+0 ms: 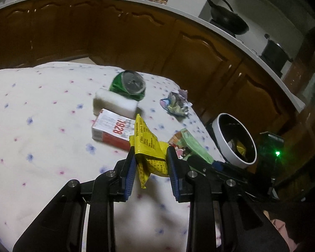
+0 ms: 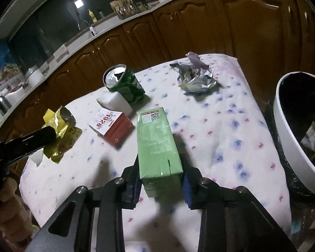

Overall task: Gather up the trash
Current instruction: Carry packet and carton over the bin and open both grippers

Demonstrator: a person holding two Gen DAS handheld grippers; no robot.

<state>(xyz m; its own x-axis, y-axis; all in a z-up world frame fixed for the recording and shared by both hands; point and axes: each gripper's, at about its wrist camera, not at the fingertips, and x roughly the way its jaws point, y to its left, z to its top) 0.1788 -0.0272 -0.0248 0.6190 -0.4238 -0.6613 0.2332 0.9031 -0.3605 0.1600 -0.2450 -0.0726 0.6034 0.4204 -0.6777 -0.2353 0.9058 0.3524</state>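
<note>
My left gripper (image 1: 150,157) is shut on a yellow snack wrapper (image 1: 147,145) and holds it above the table; it shows at the left of the right wrist view (image 2: 58,130). My right gripper (image 2: 160,172) is shut on a green carton (image 2: 157,145), also seen in the left wrist view (image 1: 191,145). On the flowered tablecloth (image 2: 231,130) lie a crushed green can (image 2: 124,84), a white block (image 2: 115,103), a red and white box (image 2: 111,126) marked 1928 and a crumpled wrapper (image 2: 196,75). A white bin (image 2: 292,138) with a black liner stands at the table's right edge.
Brown kitchen cabinets (image 2: 199,25) with a countertop run behind the table. A wok (image 1: 229,19) and a pot (image 1: 275,50) stand on the counter. The bin (image 1: 231,142) holds some trash.
</note>
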